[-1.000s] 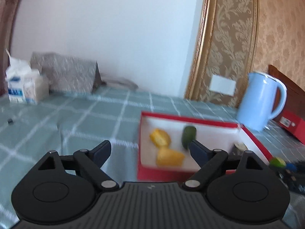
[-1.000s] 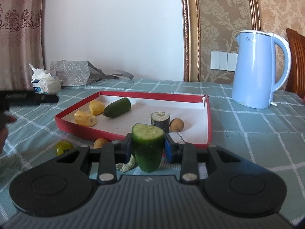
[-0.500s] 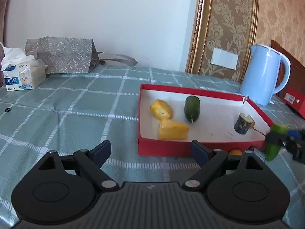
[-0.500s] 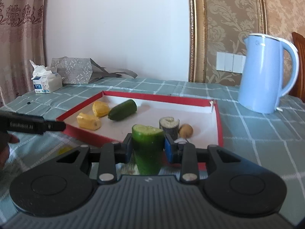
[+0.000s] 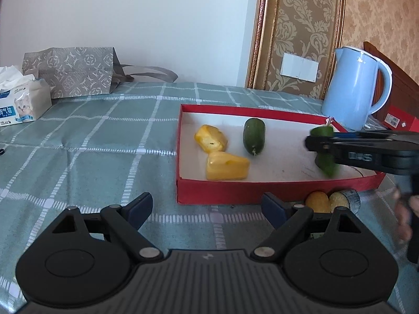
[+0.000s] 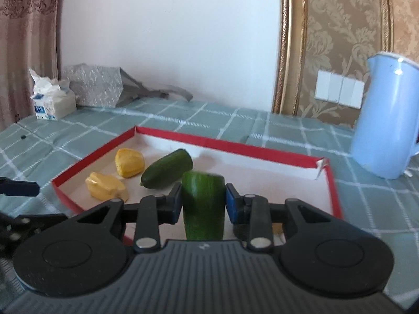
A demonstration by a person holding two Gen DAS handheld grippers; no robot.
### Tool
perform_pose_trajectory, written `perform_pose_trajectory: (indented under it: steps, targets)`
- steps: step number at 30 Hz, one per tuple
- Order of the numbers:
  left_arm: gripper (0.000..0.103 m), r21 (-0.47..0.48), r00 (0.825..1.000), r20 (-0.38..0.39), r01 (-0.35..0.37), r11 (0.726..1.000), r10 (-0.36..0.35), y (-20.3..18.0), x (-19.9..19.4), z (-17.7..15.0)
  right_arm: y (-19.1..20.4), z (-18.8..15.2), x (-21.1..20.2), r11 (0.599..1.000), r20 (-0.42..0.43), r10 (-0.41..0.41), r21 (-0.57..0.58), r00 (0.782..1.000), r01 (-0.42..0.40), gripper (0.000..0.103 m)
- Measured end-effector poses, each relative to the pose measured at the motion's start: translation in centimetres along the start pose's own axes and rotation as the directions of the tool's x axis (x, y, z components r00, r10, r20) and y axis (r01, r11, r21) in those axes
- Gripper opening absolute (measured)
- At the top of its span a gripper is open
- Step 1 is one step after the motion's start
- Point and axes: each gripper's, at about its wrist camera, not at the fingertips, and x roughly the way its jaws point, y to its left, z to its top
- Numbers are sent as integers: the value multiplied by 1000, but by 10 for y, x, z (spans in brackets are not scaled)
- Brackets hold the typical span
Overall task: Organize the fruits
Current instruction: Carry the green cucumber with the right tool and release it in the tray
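Right gripper (image 6: pixel 203 204): jaws pinching cucumber half (image 6: pixel 203 204), upright, cut face up; carried from the bench edge to above the tray's near right part.
Left gripper (image 5: pixel 207 209): jaws spread, holding nothing; parked over the bench short of the tray's near wall, much as half a second ago.
Tray (image 5: pixel 222 192): red rim, white floor; holds two yellow pieces (image 5: pixel 226 166) at 9 o'clock and a whole cucumber (image 5: pixel 254 136) at 11 o'clock.
Change: half a second ago the half hung outside the tray's right corner; now, in the left view, half (image 5: pixel 324 157) sits over the tray floor at about 3 o'clock.
Meaning: carry nearly done; release likely next, judging by position.
Left outside: dark stub (image 5: pixel 345 200) and small yellow fruit (image 5: pixel 316 201) on the bench just beside the near wall, at 5 o'clock.
Risk: upright half may topple on release.
Bystanders: kettle (image 5: pixel 353 89), tissue pack (image 5: pixel 22 102), grey bag (image 5: pixel 73 70), all well apart from the tray.
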Motion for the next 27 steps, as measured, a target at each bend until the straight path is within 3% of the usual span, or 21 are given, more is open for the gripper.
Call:
perform_pose_trajectory:
  steps: [7,10,13,14,15,20,23,27]
  targets:
    - [90,13,1000,-5,-1,1000,1,-2,2,0,3,-2,20,1000,-22,-14,4,1000,14,32]
    - [90,19,1000,-7,-5,1000,6,-3,3,-1,1,-3,14,1000,13,-29,8,999,29,41]
    - [90,24,1000,0,-3,1000,3,-4,1,-1,-5,-2,0,998,42,-38,50,998,36,68]
    - [90,23,1000,4,2,1000,-2,-4,0,-1,-7,-2,-7,997,59,-43,71,997,39,86]
    - [90,24,1000,11,9,1000,-10,-4,-2,-1,-10,-3,-16,995,83,-54,90,995,46,96]
    - [90,54,999,34,38,998,-40,-9,-7,-2,-15,-17,-65,991,166,-84,117,983,65,102]
    - [90,100,999,45,3,995,-7,-16,-6,-5,-18,-30,-86,988,202,-100,137,974,73,103]
    - [90,136,999,38,-12,991,7,-23,-3,-7,-18,-42,-96,987,193,-98,147,976,70,103]
